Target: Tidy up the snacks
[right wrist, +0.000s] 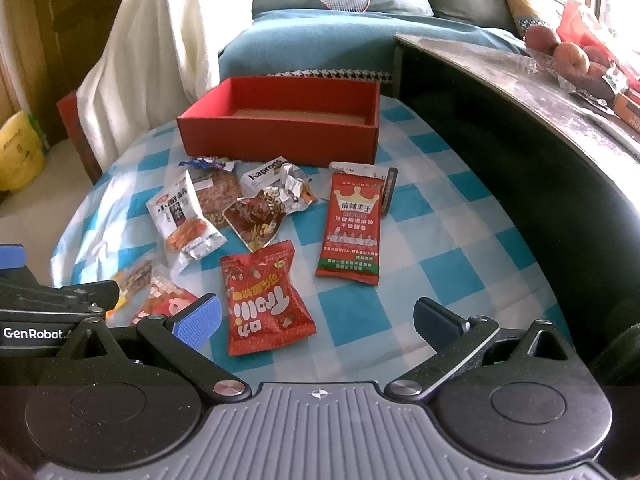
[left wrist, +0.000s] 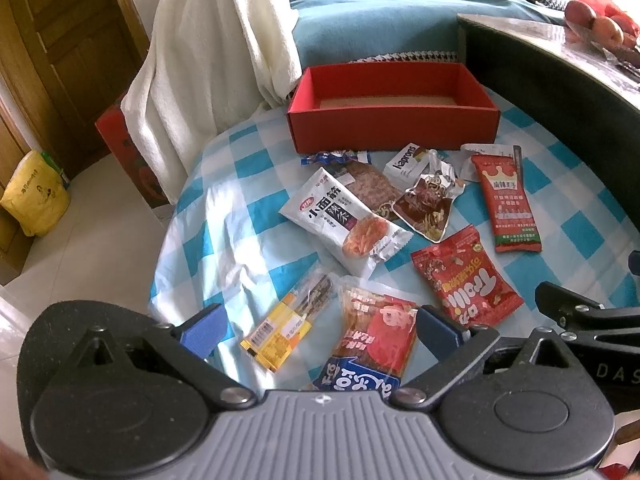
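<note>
An empty red box stands at the far side of the blue-checked cloth. Snack packets lie loose in front of it: a white noodle-snack packet, a long red packet, a red Trolli bag, a small Kaprons packet and a torn brown packet. My left gripper is open above a yellow packet and a red-and-blue packet. My right gripper is open, with the Trolli bag's near edge lying below and between its fingers.
A white towel hangs over a chair at the back left. A dark, higher table with fruit borders the cloth on the right. A blue sofa is behind the box. A yellow bag sits on the floor at the left.
</note>
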Demonstrator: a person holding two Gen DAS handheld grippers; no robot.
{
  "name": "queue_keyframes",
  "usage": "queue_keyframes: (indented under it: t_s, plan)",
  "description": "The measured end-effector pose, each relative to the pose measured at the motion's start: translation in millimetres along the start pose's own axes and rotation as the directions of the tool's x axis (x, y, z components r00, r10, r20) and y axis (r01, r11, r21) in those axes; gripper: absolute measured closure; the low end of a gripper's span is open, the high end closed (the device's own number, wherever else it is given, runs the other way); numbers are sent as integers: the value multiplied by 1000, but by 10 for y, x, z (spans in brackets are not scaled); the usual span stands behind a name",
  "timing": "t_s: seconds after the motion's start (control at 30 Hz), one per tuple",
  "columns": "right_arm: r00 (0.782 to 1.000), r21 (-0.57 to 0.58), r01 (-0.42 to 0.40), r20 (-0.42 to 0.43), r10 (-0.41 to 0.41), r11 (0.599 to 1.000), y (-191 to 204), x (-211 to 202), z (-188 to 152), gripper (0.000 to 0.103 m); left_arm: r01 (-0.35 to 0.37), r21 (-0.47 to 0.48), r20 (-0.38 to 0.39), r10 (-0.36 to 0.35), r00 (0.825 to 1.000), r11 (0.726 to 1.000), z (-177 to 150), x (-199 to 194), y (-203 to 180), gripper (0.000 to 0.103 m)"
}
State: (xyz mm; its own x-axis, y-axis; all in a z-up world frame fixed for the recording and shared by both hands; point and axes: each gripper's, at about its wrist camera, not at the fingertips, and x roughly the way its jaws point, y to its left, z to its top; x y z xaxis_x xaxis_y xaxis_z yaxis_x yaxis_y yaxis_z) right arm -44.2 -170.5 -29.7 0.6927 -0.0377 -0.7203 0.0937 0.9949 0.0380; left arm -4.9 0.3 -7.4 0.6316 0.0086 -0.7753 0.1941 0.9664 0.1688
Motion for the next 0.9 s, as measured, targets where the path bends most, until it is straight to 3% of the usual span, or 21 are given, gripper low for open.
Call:
queue_keyframes:
  t_s: [0.9]
  plan:
    - [999, 0, -19, -51, 19, 1000, 10, 84, -10, 0, 16, 3, -33, -16, 999, 1000, 7, 66, -29, 12]
